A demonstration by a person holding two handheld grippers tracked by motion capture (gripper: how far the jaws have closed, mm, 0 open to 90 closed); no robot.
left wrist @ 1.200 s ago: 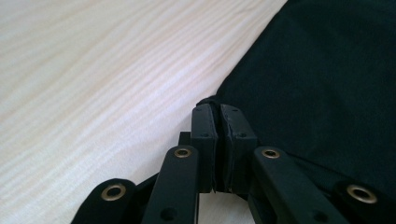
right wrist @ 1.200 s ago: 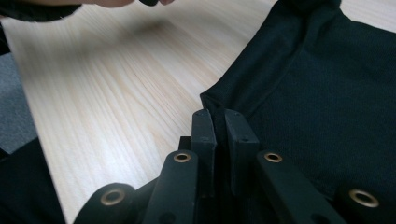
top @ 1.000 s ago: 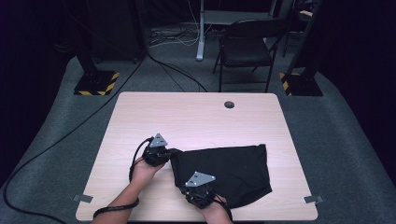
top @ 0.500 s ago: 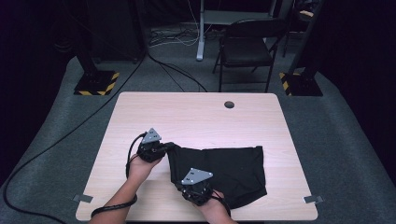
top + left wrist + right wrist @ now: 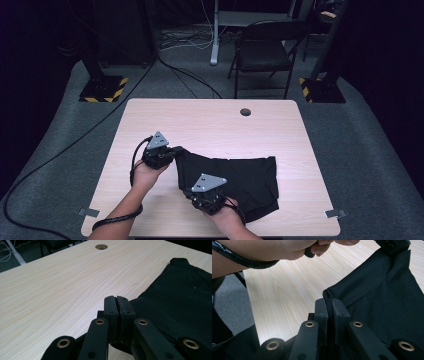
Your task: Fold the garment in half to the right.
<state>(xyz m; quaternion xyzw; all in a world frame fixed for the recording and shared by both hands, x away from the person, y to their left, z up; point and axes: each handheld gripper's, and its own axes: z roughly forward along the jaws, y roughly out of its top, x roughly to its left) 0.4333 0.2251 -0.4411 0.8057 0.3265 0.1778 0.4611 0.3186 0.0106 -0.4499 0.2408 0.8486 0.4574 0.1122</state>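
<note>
Fold barely begun: left gripper (image 5: 172, 152) and right gripper (image 5: 200, 196) both clamp the black shorts' (image 5: 245, 182) left edge, raised off the table (image 5: 210, 125) near its front edge; folding over remains.

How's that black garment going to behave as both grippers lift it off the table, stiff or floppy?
Probably floppy: the black garment creases and drapes between the left gripper and right gripper pinching its edge. Likely light, since thin pinches raise that edge. The far part resting on the table will probably drag and sag rather than rise flat.
</note>
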